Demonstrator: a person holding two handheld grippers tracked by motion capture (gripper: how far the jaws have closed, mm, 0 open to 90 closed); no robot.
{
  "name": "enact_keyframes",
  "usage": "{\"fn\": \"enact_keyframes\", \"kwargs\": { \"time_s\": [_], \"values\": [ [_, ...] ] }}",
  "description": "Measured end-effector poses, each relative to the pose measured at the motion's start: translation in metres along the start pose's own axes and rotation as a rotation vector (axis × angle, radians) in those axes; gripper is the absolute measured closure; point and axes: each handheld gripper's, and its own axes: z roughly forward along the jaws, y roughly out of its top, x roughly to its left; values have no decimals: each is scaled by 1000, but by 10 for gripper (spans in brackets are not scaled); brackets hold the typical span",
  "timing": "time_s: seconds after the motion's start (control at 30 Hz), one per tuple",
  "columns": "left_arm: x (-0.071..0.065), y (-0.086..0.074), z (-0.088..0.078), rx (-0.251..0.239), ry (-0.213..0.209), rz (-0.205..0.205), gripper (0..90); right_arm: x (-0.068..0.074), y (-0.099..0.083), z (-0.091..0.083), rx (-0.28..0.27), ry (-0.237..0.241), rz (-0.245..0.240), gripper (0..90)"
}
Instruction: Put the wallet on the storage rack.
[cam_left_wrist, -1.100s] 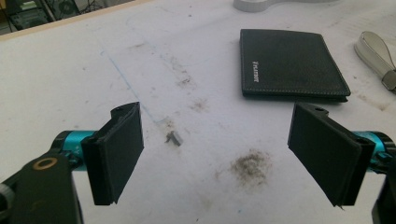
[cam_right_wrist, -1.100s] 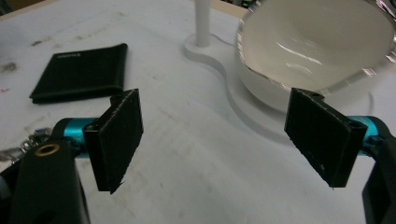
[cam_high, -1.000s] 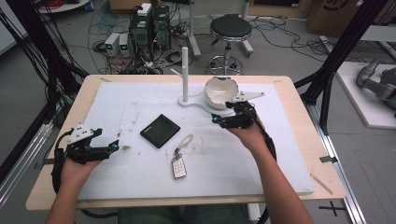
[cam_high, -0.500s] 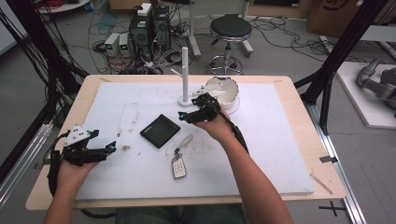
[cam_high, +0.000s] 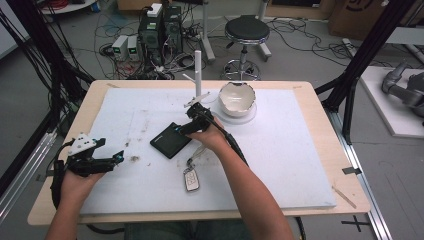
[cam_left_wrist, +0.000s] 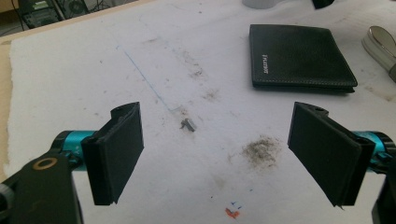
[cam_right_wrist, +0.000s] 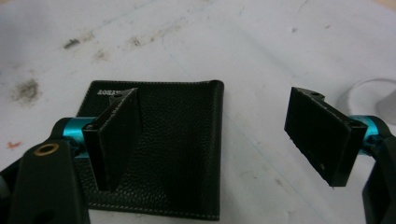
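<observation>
A black leather wallet (cam_high: 169, 141) lies flat on the white mat, and the left gripper view has it far off at the upper right (cam_left_wrist: 299, 56). My right gripper (cam_high: 186, 127) hovers open over the wallet's right edge. In the right gripper view (cam_right_wrist: 219, 135) its left jaw stands over the wallet (cam_right_wrist: 177, 154) and its right jaw over bare mat. My left gripper (cam_high: 119, 156) rests open near the mat's front left, and nothing lies between its jaws (cam_left_wrist: 219, 154). A key fob (cam_high: 191, 178) lies in front of the wallet.
A white bowl (cam_high: 236, 97) sits on a round white base at the back, beside a white post (cam_high: 197, 65) with side pegs. The mat (cam_high: 300, 150) carries grey smudges and a blue line. The table's wooden edge (cam_high: 350, 200) frames it.
My right gripper has swung left from the bowl to a spot above the wallet's right edge. The left gripper has stayed nearly still.
</observation>
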Motion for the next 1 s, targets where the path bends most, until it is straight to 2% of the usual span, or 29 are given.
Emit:
{"fn": "enact_keyframes", "kwargs": {
  "time_s": [0.03,0.1,0.2,0.23,0.3,0.37,0.43,0.47,0.57,0.6,0.67,0.7,0.87,1.0],
  "values": [
    [1,0,0,-4,3,0,182,1,-2,9,28,1,2,198],
    [1,0,-1,-4,6,3,182,1,-4,14,44,-1,4,203],
    [1,0,-2,-9,10,2,182,-1,-9,23,87,12,33,279],
    [1,0,-2,-8,10,3,182,-3,-12,26,104,30,43,293],
    [1,0,-2,-3,10,8,182,-7,-15,27,92,64,82,319],
    [0,0,-1,-2,9,8,182,-7,-15,26,91,68,79,358],
    [-1,0,-1,-1,9,11,182,-8,-15,25,102,89,77,451],
    [-1,0,-1,1,9,17,182,-9,-15,24,109,140,90,545],
    [-2,1,-1,1,11,19,182,-9,-16,24,105,143,96,571],
    [-2,1,-1,2,11,20,182,-8,-16,23,106,139,89,615],
    [-2,0,-1,3,12,20,182,-7,-15,22,107,134,85,640],
    [-2,0,-1,3,11,19,182,-7,-15,21,103,129,79,691],
    [-3,2,-2,-1,18,30,183,-9,-16,18,90,119,116,802],
    [-3,2,-1,-1,17,36,182,-10,-19,15,71,132,114,837]
  ]
}}
